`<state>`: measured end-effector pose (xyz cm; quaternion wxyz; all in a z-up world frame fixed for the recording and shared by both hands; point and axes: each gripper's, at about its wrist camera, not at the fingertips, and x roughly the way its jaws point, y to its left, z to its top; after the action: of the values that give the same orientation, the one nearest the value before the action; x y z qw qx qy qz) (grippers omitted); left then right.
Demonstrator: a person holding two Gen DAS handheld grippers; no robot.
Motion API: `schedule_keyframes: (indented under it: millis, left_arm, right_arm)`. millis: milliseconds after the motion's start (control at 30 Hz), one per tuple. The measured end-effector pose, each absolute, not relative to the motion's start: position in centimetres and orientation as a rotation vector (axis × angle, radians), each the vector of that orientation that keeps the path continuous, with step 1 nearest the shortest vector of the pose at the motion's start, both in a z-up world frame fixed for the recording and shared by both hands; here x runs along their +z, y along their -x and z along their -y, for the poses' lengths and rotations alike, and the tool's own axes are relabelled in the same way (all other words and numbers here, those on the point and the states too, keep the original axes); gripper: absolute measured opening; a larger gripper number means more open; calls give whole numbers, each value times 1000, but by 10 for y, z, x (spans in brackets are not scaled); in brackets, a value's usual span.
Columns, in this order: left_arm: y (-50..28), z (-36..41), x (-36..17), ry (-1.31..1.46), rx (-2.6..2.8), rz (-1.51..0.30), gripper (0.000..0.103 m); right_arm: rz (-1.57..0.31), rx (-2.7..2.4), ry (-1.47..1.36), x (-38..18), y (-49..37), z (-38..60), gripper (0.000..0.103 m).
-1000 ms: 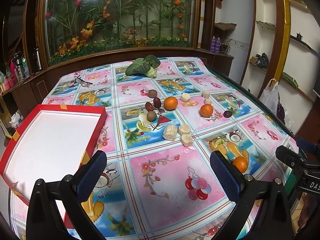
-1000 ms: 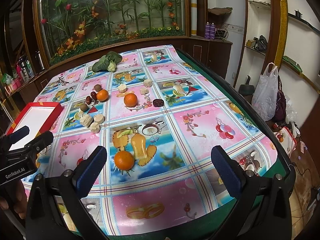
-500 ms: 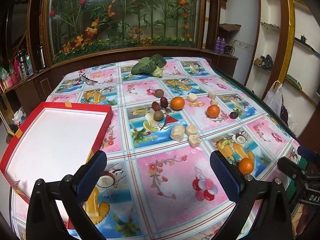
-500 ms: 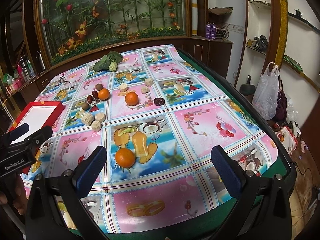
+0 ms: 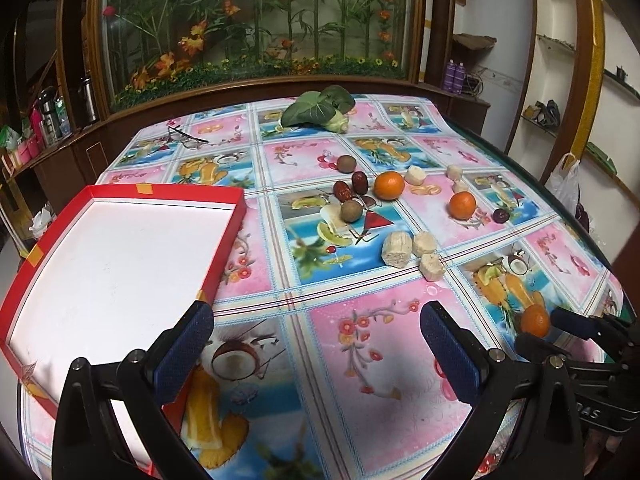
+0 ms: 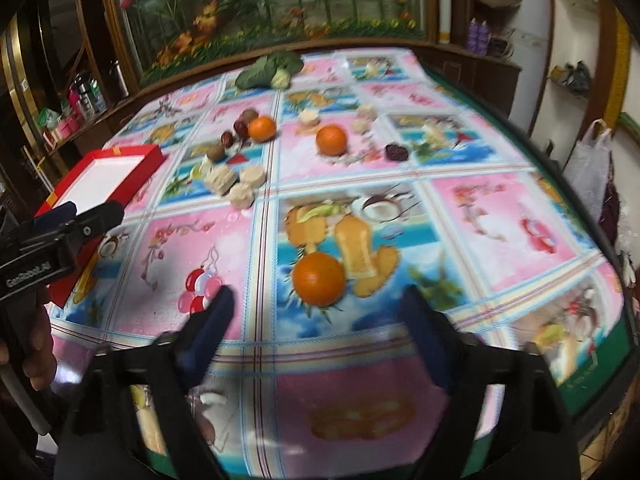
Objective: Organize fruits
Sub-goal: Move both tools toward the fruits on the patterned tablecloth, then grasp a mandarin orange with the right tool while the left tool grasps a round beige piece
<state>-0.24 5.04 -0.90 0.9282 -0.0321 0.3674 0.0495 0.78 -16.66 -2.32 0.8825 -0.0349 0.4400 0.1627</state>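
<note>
The nearest orange (image 6: 319, 278) lies on the fruit-print tablecloth, just ahead of my right gripper (image 6: 318, 310) and in line with the gap between its tips. The jaws are closing and the pads do not touch the orange. From the left wrist view the same orange (image 5: 535, 320) shows beside the right gripper (image 5: 580, 332). My left gripper (image 5: 316, 344) is open and empty above the cloth, right of the red tray (image 5: 228, 236), whose white inside is bare. Two more oranges (image 5: 389, 185) (image 5: 462, 205), brown fruits (image 5: 351, 211), red dates (image 5: 360, 182) and pale cut chunks (image 5: 397, 249) lie mid-table.
A leafy green vegetable (image 5: 320, 110) and a pair of glasses (image 5: 186, 140) lie at the far end. A dark plum (image 5: 500, 216) sits at the right. The table's green edge (image 6: 592, 384) runs near right, with a plastic bag (image 6: 592, 160) beyond. A hand (image 6: 36, 360) holds the left gripper (image 6: 76, 216).
The right gripper has dropped toward the near orange and its jaws have narrowed. The left gripper has sunk a little, and the tray and fruit look closer.
</note>
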Motion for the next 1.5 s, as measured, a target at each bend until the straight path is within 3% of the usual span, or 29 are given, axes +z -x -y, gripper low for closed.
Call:
schedule_keyframes:
  millis: [100,167,200,367,500,800,867,933,1500]
  left_arm:
    - [-6,-45,-13,53,85,-768,101]
    - [-14,-40,-16,48,73,-780,99]
    - [-18,-36,-17,45,62,-788,97]
    - [-46,-20,-25,2,39,-820,90]
    - [-69,-21,-34,-9,70,-865,72]
    - [-90,-13,-44,10,33,-903,64]
    - [-92,-11,-44,12,22,-894,53]
    - [-91,-8,-42,3,-6,-885,24]
    - [-16,-68,-4,150,29,-800,24]
  right_arm:
    - [-946,335,80,-34,-19,160,67]
    - [-950,336,95,-38,-23,157,49]
    - [-958,335,102,-39,-26,156,32]
    - [-951,351,99,-42,-28,159,31]
    - [-949,380,28,-42,-30,169,31]
    - [-959,445,-66,-42,-33,178,31]
    - [-960,451,-72,-42,-34,178,31]
    - [-961,456,-76,-43,-34,177,31]
    - [-926,409,15,-38,-25,168,31]
